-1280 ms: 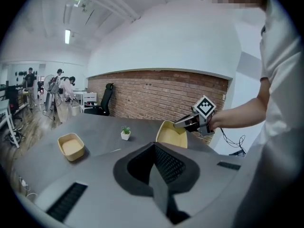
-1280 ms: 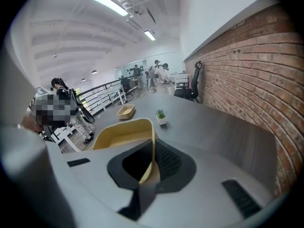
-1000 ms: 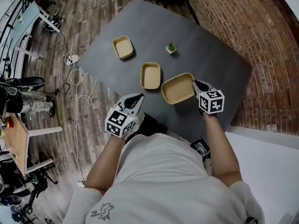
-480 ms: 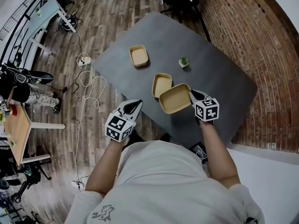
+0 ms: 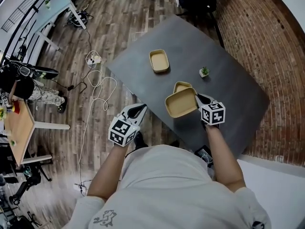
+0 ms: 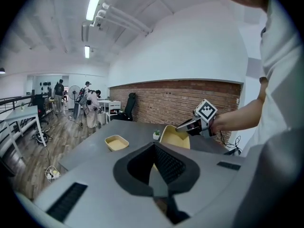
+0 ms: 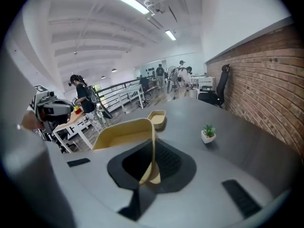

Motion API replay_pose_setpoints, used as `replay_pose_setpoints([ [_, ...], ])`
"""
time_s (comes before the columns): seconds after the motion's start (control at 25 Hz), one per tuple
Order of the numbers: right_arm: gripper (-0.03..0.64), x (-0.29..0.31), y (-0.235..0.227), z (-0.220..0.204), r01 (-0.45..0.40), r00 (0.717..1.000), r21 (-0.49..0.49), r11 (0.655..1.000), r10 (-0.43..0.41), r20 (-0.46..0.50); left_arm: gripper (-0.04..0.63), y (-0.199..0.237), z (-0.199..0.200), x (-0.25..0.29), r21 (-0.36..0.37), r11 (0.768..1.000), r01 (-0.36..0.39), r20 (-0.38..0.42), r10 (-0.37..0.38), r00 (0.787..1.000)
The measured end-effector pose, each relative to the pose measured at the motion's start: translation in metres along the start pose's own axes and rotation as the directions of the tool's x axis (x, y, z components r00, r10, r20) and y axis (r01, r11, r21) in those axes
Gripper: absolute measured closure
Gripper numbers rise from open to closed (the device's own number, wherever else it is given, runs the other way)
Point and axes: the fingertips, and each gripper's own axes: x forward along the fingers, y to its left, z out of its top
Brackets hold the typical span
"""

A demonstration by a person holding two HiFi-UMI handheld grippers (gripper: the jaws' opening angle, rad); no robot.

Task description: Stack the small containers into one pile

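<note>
My right gripper (image 5: 199,99) is shut on the near-right rim of a tan container (image 5: 181,103) and holds it, tilted, above the grey table (image 5: 238,99). A smaller tan container (image 5: 182,86) lies just beyond and partly under it. Another tan container (image 5: 159,61) sits farther back on the left. In the right gripper view the held container (image 7: 124,133) has its wall pinched between the jaws of the right gripper (image 7: 151,167), and the far container (image 7: 157,118) lies ahead. My left gripper (image 5: 138,110) is shut and empty off the table's near-left edge. In its own view the left gripper (image 6: 159,184) faces the held container (image 6: 176,137).
A tiny potted plant (image 5: 204,72) stands on the table right of the containers, also seen as the plant (image 7: 208,133) in the right gripper view. Cables (image 5: 93,87) trail over the wooden floor on the left. A brick wall (image 5: 267,42) runs along the right. People (image 6: 88,99) stand far off.
The right gripper has carried the large container toward the middle container, which it now partly covers. The left gripper stays shut at the table's edge.
</note>
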Motion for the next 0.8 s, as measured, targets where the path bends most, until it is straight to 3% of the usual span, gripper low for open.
replay_pose_setpoints([
  [0.28,0.597,0.044,0.051,0.019,0.039,0.999,0.020,0.999,-0.039,-0.007,0.584,0.064,-0.008,-0.028,0.004,0.999,0.051,0.003,-0.051,0.999],
  [0.8,0.597,0.087,0.125,0.031,0.116,0.993,0.084,0.990,-0.116,-0.004,0.583,0.135,-0.021,-0.070,0.051,0.984,0.172,-0.020,-0.171,0.985],
])
